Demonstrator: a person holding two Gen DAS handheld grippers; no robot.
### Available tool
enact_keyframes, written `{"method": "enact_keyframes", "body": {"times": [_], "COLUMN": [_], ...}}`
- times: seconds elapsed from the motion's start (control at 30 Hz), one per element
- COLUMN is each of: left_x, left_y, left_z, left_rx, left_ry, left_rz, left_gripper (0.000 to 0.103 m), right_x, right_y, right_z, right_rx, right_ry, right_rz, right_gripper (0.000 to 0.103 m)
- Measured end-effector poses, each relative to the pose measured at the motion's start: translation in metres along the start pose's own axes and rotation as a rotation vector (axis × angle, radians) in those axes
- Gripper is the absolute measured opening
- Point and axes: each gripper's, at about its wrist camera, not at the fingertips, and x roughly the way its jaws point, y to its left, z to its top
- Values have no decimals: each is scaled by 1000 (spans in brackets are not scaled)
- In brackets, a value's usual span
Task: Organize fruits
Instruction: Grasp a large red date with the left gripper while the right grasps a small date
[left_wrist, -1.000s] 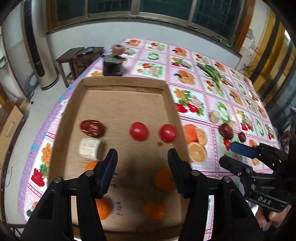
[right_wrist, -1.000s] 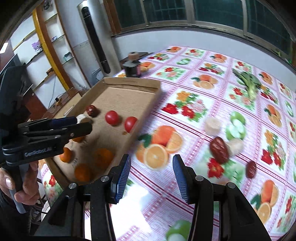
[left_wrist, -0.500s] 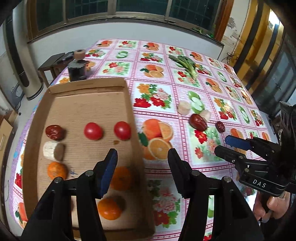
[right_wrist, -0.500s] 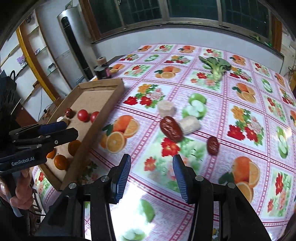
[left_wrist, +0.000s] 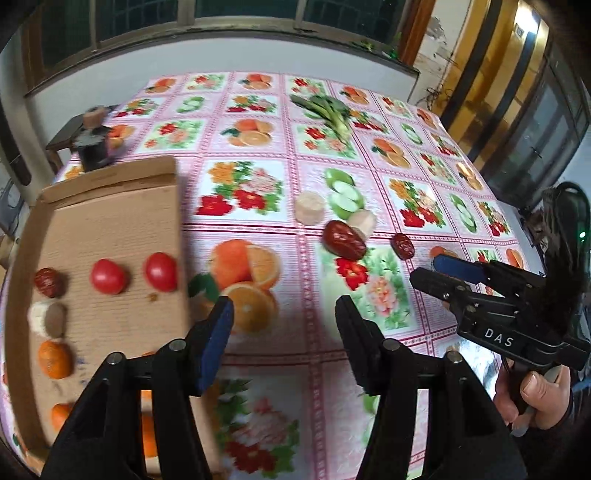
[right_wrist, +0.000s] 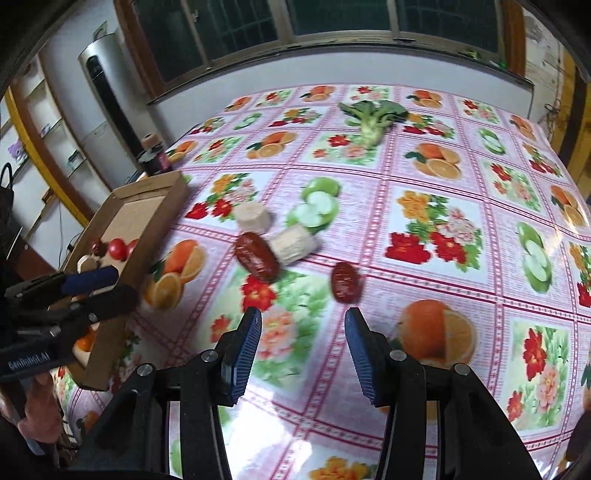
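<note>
A cardboard tray (left_wrist: 110, 206) (right_wrist: 147, 199) at the table's left holds two red tomatoes (left_wrist: 160, 271), a red date (left_wrist: 48, 282), a pale round piece (left_wrist: 48, 317) and several oranges (left_wrist: 55, 358). On the tablecloth lie a large red date (left_wrist: 343, 240) (right_wrist: 256, 256), a small red date (left_wrist: 402, 245) (right_wrist: 345, 282) and two pale round pieces (left_wrist: 309, 207) (right_wrist: 253, 218) (right_wrist: 295, 243). My left gripper (left_wrist: 284, 332) is open and empty, right of the tray. My right gripper (right_wrist: 303, 339) is open and empty, just short of the small date.
A green vegetable (left_wrist: 328, 110) (right_wrist: 373, 114) lies at the far side of the table. A dark jar with a tape roll on top (left_wrist: 92, 144) (right_wrist: 153, 157) stands behind the tray. The fruit-print cloth (left_wrist: 258, 184) covers the whole table.
Both grippers have swung right, away from the tray toward the loose dates and pale pieces. The right gripper is now closer to the small date. Both stayed open.
</note>
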Motion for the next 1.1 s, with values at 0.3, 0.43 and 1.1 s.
{"method": "enact_keyframes", "body": {"times": [0.3, 0.43, 1.1], "left_x": [45, 56, 95], "left_y": [-32, -39, -64], "left_z": [16, 23, 39], "left_rx": [36, 54, 119], "left_ry": [59, 55, 36], "left_rz": [-14, -23, 47], "left_gripper": [59, 59, 46], "right_x": [18, 36, 5], "right_y": [-18, -20, -40], "right_z": [11, 18, 1], "right_rx": [7, -13, 56], "right_ry": [8, 29, -23], "right_rz": [-12, -9, -8], "right_gripper": [49, 48, 22]}}
